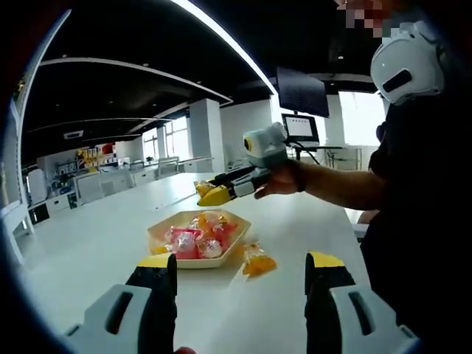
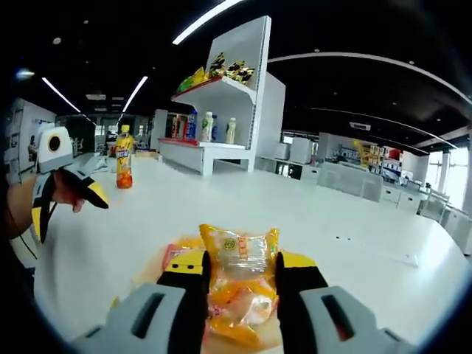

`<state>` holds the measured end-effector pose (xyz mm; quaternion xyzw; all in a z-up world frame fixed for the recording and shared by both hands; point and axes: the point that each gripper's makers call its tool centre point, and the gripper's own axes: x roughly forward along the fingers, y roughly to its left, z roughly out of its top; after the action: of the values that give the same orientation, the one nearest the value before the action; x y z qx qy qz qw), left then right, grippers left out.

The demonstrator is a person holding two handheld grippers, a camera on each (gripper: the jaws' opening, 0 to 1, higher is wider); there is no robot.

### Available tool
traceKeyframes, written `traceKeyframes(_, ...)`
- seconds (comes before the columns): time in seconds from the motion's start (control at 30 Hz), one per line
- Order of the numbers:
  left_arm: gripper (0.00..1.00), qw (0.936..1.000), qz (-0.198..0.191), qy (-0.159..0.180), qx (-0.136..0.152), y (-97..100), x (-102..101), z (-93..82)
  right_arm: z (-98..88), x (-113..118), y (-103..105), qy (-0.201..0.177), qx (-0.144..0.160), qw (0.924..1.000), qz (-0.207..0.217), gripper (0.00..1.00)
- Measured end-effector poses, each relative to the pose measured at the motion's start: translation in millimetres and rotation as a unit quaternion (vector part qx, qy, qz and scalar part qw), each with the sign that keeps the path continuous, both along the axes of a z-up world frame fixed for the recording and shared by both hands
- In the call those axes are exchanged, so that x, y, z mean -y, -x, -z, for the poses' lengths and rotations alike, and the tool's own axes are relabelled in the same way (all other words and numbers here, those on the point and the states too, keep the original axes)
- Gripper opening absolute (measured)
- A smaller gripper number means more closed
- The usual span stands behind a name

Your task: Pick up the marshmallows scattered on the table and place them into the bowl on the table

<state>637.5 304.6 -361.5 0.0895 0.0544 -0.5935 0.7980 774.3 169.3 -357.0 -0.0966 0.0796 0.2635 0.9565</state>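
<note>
A beige bowl [image 1: 233, 248] on the white table holds several pink and orange wrapped marshmallows. One orange-wrapped marshmallow [image 1: 259, 263] lies on the table just right of the bowl. My left gripper [image 1: 241, 271] stands open before the bowl with nothing between its fingers. My right gripper [image 1: 212, 194] hovers above the bowl's far side, held by a hand. In the right gripper view this gripper [image 2: 241, 267] is shut on a yellow-orange wrapped marshmallow [image 2: 239, 249], with the bowl [image 2: 151, 274] partly hidden beneath it. The left gripper [image 2: 66, 210] shows open at the left there.
An orange drink bottle [image 2: 124, 159] stands far back on the table [image 2: 310, 214]. A white shelf unit [image 2: 221, 118] with bottles and snack bags rises behind it. The person's body [image 1: 420, 192] is close on the right of the left gripper view.
</note>
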Motion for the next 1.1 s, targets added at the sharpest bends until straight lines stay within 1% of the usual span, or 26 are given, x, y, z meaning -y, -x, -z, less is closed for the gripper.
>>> traceKeyframes(0.07,0.69,1.0,0.001,0.0,0.0,0.7,-0.1,0.5,-0.1,0.4,-1.0,-0.003,0.0,1.0,0.001,0.36)
traceKeyframes(0.1,0.69,1.0,0.001,0.0,0.0,1.0,-0.3,0.6,0.1,0.5,-1.2,-0.009,-0.003,1.0,0.001,0.38)
traceKeyframes(0.13,0.69,1.0,0.001,-0.001,-0.001,1.2,-0.7,0.8,0.5,0.0,-1.5,-0.013,-0.005,0.9999,0.001,0.41)
traceKeyframes(0.17,0.69,1.0,0.001,-0.001,-0.001,1.2,-1.2,1.1,0.6,-0.8,-1.3,-0.015,-0.005,0.9999,0.0,0.47)
traceKeyframes(0.2,0.69,1.0,0.001,-0.002,-0.001,1.0,-1.7,1.5,-0.4,-1.1,-1.6,-0.017,-0.002,0.9998,0.0,0.49)
traceKeyframes(0.27,0.69,1.0,0.0,-0.002,-0.001,0.7,-2.6,1.5,-1.6,-2.2,-0.7,-0.019,0.002,0.9998,-0.003,0.5)
traceKeyframes(0.37,0.69,1.0,0.0,-0.001,-0.001,0.7,-2.6,0.8,-1.1,-4.1,1.0,-0.02,0.0,0.9998,-0.007,0.53)
traceKeyframes(0.53,0.69,1.0,0.004,-0.002,0.0,1.8,-0.5,0.9,1.0,-0.7,1.0,-0.018,-0.003,0.9998,0.0,0.54)
traceKeyframes(0.73,0.69,1.0,0.004,-0.007,0.0,1.8,-1.3,3.9,1.0,1.2,2.0,-0.019,-0.005,0.9998,-0.003,0.55)
traceKeyframes(1.1,0.69,0.9999,0.007,-0.009,0.0,4.4,-1.4,4.2,-1.9,-1.9,5.8,-0.024,-0.002,0.9997,-0.006,0.56)
